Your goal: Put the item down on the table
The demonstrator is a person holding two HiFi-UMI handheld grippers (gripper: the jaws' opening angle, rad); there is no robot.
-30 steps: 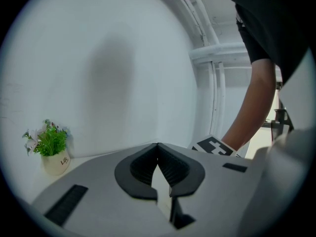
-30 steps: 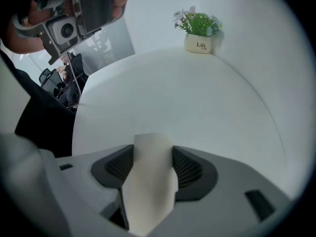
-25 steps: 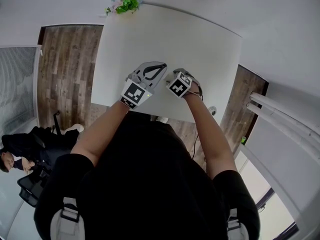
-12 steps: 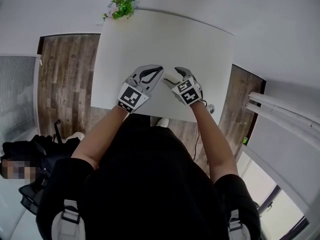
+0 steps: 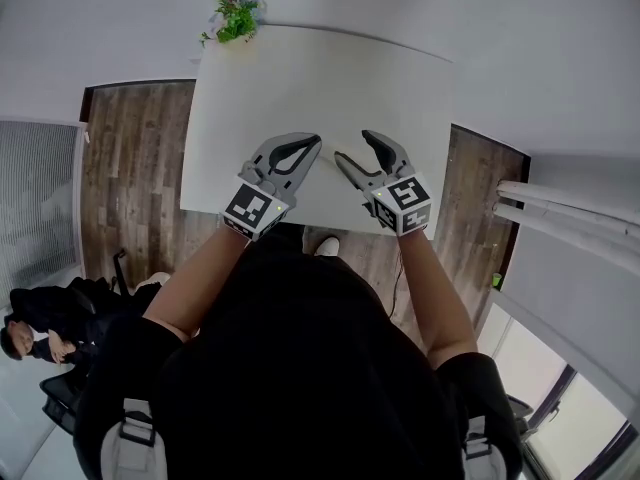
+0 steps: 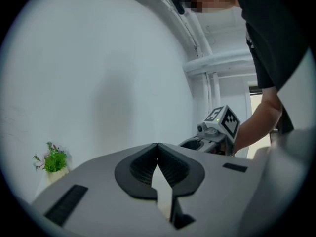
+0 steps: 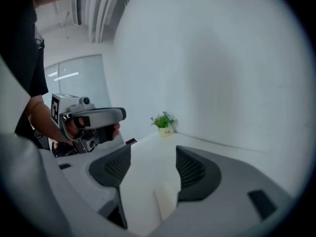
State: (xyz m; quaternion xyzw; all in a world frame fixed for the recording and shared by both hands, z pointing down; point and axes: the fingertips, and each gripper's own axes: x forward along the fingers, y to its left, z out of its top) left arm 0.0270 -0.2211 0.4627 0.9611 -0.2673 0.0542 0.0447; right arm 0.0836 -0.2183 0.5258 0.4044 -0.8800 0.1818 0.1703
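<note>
A small cream block (image 7: 167, 200) lies on the white table (image 5: 320, 78), seen low between the jaws in the right gripper view. My right gripper (image 5: 354, 146) hangs above it near the table's front edge. Its jaws have just been opening and now stand wide open, the pads (image 7: 190, 169) clear of the block. In the head view I cannot pick the block out against the white top. My left gripper (image 5: 314, 141) hovers just to the left with its fingertips (image 6: 158, 146) closed together and nothing between them. Each gripper shows in the other's view: right gripper (image 6: 217, 131), left gripper (image 7: 91, 118).
A small potted plant (image 5: 235, 16) stands at the table's far left corner against the white wall. Wood floor (image 5: 130, 168) lies on both sides of the table. Another person (image 5: 30, 323) sits at the lower left. White pipes (image 5: 560, 213) run along the right.
My right gripper has opened, let go of the cream block, turned its marker cube over and pulled back towards the table's front edge. The left gripper has risen a little, still shut.
</note>
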